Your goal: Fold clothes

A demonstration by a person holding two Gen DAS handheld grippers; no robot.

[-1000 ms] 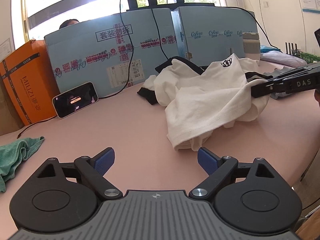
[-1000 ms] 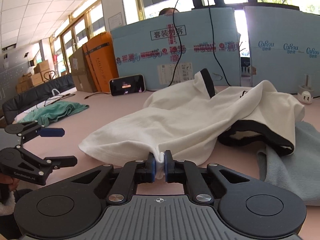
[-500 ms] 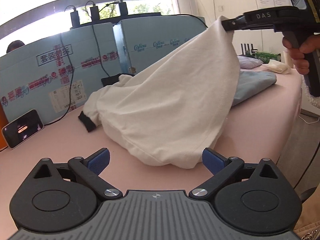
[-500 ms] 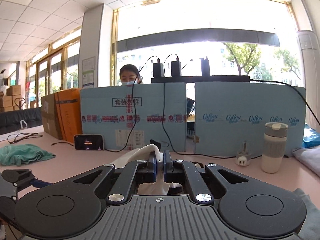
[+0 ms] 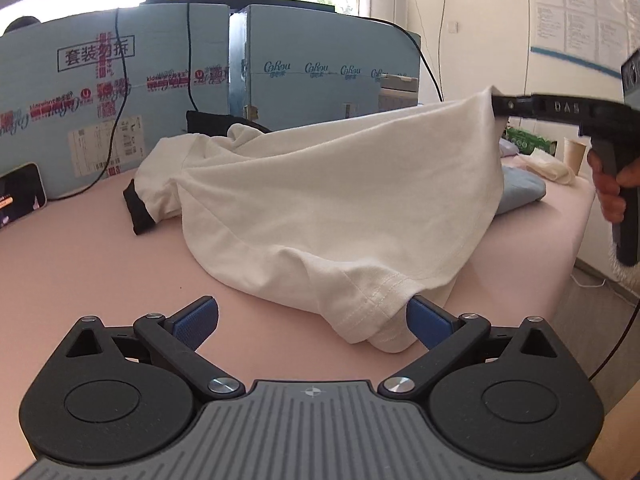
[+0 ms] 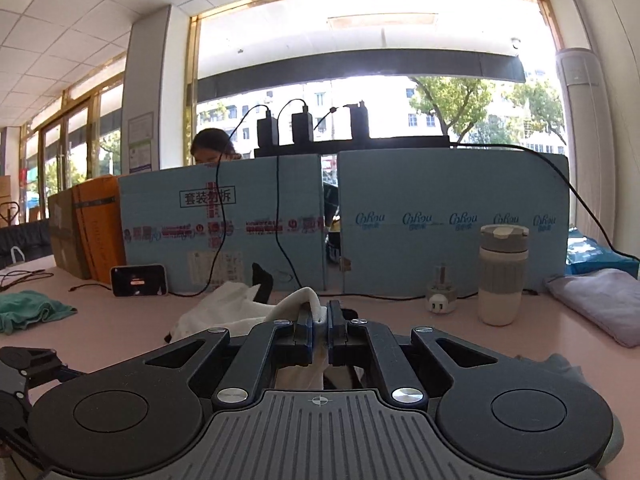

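Observation:
A white shirt (image 5: 340,200) with black trim (image 5: 138,212) lies bunched on the pink table (image 5: 80,272). My right gripper (image 5: 498,104) holds one corner of it up in the air, so the cloth drapes down like a tent. In the right wrist view the white shirt (image 6: 224,312) is pinched between the pads of the right gripper (image 6: 319,312), whose jaws are opening slightly. My left gripper (image 5: 308,308) stands wide open low over the table. The shirt's lowest hem corner lies between its fingers, against the right fingertip (image 5: 424,316).
Blue cardboard boxes (image 5: 312,92) with cables wall off the table's back. A phone (image 5: 20,196) leans at left, a light blue garment (image 5: 520,192) lies behind the shirt. A bottle (image 6: 502,276), a plug adapter (image 6: 440,300), a lilac cloth (image 6: 600,304) and a green cloth (image 6: 28,312) lie around.
The right gripper has lifted the shirt corner off the table. The left gripper has swung right and come up to the hanging hem, with its jaws a bit wider.

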